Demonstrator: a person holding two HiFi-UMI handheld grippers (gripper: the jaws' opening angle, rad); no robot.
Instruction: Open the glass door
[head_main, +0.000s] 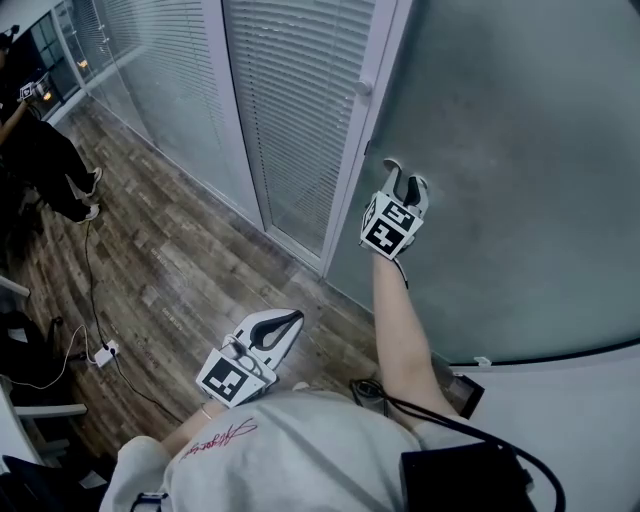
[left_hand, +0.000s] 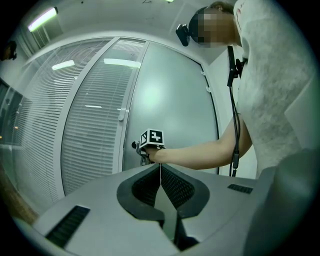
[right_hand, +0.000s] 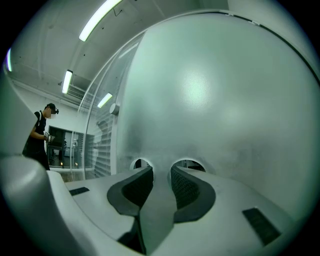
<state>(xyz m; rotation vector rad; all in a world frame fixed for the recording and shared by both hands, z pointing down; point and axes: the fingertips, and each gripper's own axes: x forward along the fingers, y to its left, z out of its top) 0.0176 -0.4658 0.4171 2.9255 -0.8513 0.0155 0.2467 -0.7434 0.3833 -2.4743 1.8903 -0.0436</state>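
Door (head_main: 520, 150) frosted; right gripper (head_main: 405, 173) at its glass, jaws apart. Left gripper (head_main: 297, 317) jaws together. Red script (head_main: 220, 437) on shirt (head_main: 300, 450) illegible.

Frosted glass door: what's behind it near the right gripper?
Nothing shows through the frosted glass door; the frosting hides whatever lies behind. The right gripper, jaws apart and empty, is at its near side.

Wood-plank floor (head_main: 180, 270); white power strip (head_main: 105, 353) and black cable (head_main: 86, 265) at left; person's shoes (head_main: 91, 182) beyond
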